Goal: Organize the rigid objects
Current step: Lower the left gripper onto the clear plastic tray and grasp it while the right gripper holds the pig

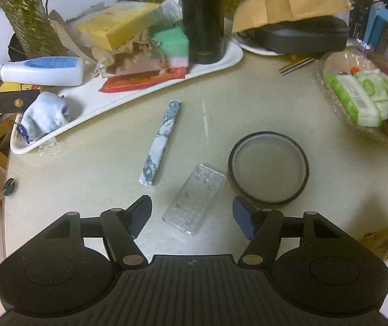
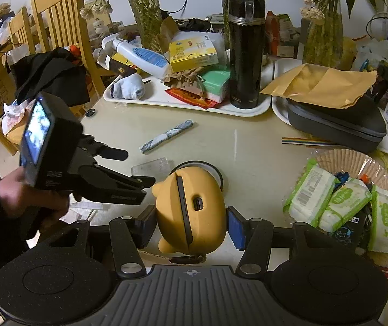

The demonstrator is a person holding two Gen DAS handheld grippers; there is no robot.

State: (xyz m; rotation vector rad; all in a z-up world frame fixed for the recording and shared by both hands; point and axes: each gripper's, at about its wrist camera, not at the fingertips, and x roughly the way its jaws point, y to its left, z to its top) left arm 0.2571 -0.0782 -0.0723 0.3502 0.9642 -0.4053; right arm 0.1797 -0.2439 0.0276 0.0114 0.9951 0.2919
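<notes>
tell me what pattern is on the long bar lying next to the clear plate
White and blue-grey marbling on the bar, clearest in the left wrist view.

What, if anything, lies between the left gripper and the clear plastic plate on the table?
Nothing visible. The left gripper hangs open over the clear plastic plate, with bare table around it. The marbled bar lies off to the left and the tape roll to the right, both apart from the plate.

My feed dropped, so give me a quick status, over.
Left gripper open, jaws astride the clear plate, not touching. Right gripper shut on the yellow case. Tape roll close beside the plate, marbled bar further off.
</notes>
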